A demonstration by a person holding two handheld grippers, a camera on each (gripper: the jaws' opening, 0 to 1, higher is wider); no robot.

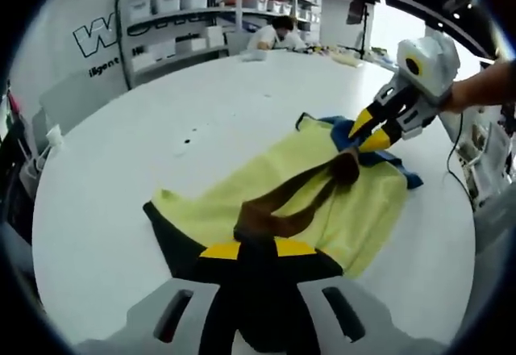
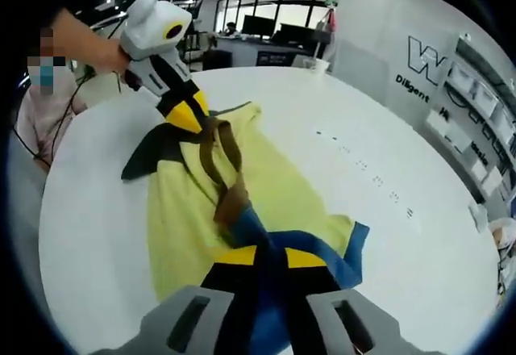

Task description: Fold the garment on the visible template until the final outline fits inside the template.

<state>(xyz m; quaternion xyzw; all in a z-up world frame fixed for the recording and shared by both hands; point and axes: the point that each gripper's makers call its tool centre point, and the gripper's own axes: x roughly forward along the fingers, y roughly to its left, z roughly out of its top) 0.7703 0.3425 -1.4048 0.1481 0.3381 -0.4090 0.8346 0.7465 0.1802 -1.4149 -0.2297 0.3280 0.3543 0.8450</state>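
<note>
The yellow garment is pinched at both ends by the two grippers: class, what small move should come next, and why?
Probably carry one pinched end over toward the other to make a fold. The left gripper is shut on the black-trimmed end of the yellow garment, the right gripper on its blue-trimmed end, and the cloth lies spread on the white table with its brown straps loose on top.

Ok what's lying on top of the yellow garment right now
On the yellow garment lie brown straps, meeting at a brown patch near its blue edge. The left gripper and right gripper pinch opposite ends. The table under it is covered there.
</note>
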